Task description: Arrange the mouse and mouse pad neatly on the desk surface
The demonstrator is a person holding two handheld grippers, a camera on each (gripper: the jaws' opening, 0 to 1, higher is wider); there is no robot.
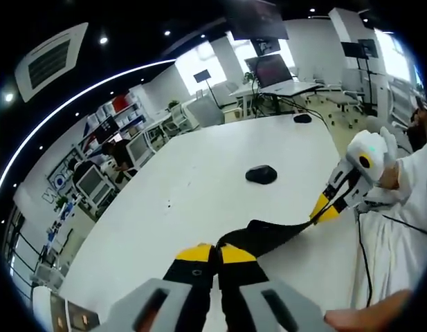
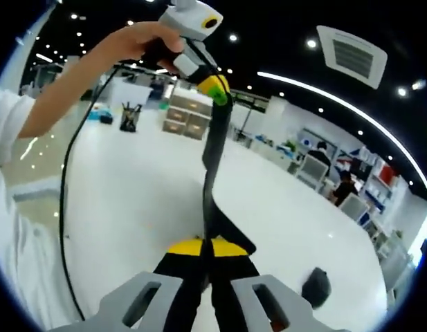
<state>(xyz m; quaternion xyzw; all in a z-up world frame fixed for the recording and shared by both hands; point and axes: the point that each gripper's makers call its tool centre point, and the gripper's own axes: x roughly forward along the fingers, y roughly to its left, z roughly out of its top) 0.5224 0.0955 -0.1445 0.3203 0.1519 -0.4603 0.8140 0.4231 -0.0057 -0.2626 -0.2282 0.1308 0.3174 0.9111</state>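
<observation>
A black mouse pad [image 1: 268, 235] hangs stretched in the air above the white table [image 1: 192, 200], held at two opposite ends. My left gripper [image 1: 214, 254] is shut on its near end. My right gripper [image 1: 322, 211] comes in from the right and pinches the far end. In the right gripper view, the right gripper [image 2: 210, 247] is shut on the pad [image 2: 213, 173], which runs edge-on up to the left gripper [image 2: 216, 93], held by a hand. A black mouse [image 1: 261, 174] sits on the table beyond the pad, and lies low right as the mouse [image 2: 315, 287].
A small dark object [image 1: 302, 118] lies at the table's far end. Beyond it stands a desk with a screen [image 1: 272, 69]. A black cable [image 2: 66, 207] hangs from the left gripper past a white sleeve [image 2: 12, 228]. Shelves and seated people [image 1: 120, 152] line the room's side.
</observation>
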